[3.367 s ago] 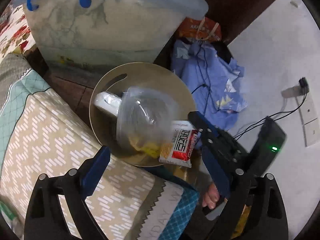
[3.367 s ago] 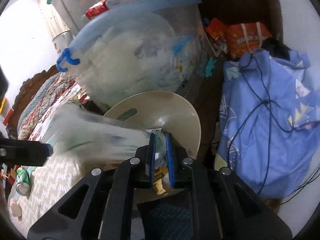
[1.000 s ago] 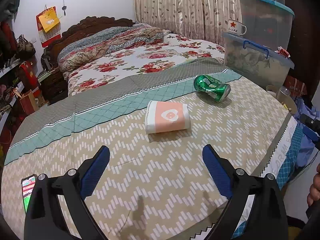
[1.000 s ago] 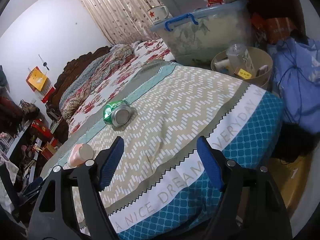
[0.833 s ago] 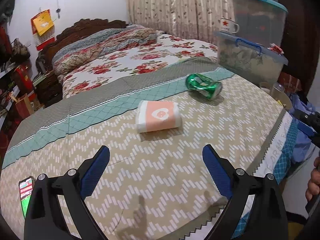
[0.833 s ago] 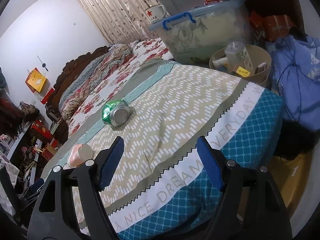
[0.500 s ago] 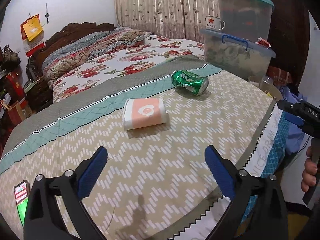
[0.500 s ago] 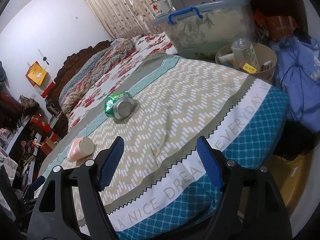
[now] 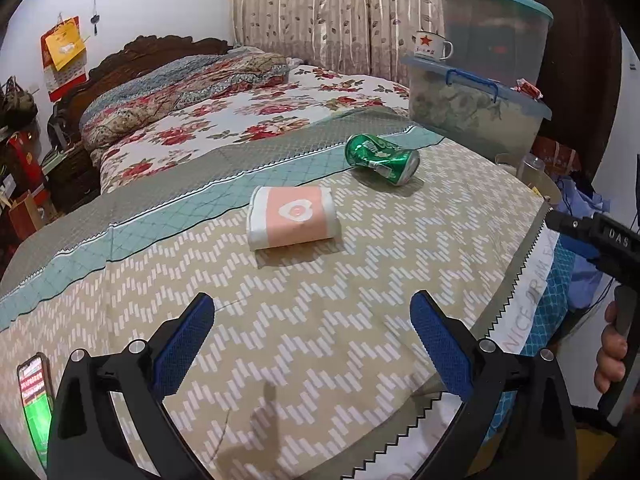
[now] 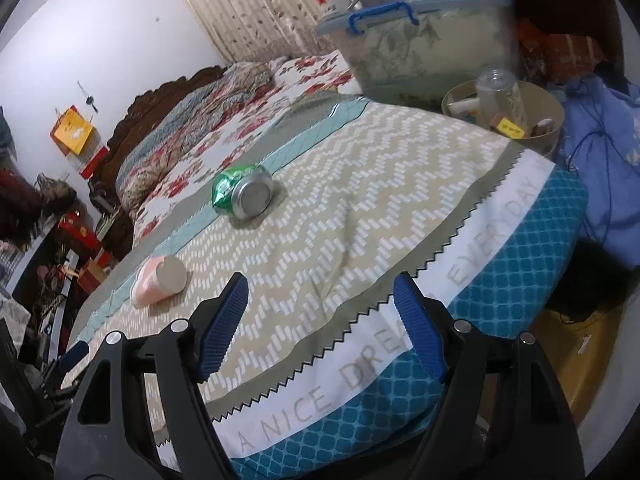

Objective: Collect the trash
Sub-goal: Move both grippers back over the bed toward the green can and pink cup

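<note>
Both grippers, left (image 9: 312, 336) and right (image 10: 320, 320), hang over the bed (image 9: 360, 280) with fingers spread, nothing between them. Crushed green can (image 9: 382, 159) and pink cup (image 9: 294, 217) lie apart on the bedspread.

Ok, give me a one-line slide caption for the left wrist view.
Open left claw over the bedspread, facing a pink tissue pack and crushed green can.
</note>
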The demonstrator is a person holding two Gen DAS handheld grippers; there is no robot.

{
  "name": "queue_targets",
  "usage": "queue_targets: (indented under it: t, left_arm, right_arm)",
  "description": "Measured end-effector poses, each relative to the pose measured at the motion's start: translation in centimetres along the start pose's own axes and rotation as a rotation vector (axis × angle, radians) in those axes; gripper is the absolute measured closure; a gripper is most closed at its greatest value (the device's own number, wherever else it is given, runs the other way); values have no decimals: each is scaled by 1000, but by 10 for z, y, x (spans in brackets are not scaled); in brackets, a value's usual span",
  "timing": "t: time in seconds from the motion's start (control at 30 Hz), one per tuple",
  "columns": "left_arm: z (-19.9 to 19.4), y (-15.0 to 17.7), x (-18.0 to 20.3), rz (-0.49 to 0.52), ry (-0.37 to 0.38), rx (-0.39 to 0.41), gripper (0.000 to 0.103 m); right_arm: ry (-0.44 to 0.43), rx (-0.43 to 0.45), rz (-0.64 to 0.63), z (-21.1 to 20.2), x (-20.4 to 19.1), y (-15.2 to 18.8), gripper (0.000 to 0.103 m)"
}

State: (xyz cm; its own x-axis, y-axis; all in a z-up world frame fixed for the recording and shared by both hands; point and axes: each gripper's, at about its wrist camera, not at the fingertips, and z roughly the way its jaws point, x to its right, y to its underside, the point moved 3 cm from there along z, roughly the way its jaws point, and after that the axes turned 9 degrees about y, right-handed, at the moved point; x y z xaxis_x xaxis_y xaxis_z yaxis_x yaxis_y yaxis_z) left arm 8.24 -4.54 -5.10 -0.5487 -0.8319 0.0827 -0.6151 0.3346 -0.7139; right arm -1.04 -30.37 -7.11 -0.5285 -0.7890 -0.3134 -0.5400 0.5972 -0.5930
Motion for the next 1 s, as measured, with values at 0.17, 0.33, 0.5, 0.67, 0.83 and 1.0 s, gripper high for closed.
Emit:
queue_targets:
  t: [0.17,0.33,0.5,0.67,0.83,1.0]
  left_arm:
    - [2,1,-4,-19,-3,-5,9]
    - [7,2,-4,-16,-10,-19,8]
    - [5,2,-15,-38,-25,-19,8]
    - [4,-4,-42,-112,-39,-33,9]
    - [24,-29,-57,-147,-10,-109,9]
    - [49,-45,-51,-218,99,-156,9]
  right_arm:
    - [0,-5,-8,2,-2,1,27]
    - [2,-15,-6,5,0,4,27]
    - [-2,-28,-8,11,2,3,27]
    - [-35,-33,-62,18,-11,-2,27]
    - [-123,-94,-184,44,-45,-15,27]
    - [-194,-90,-255,76,-81,-54,27]
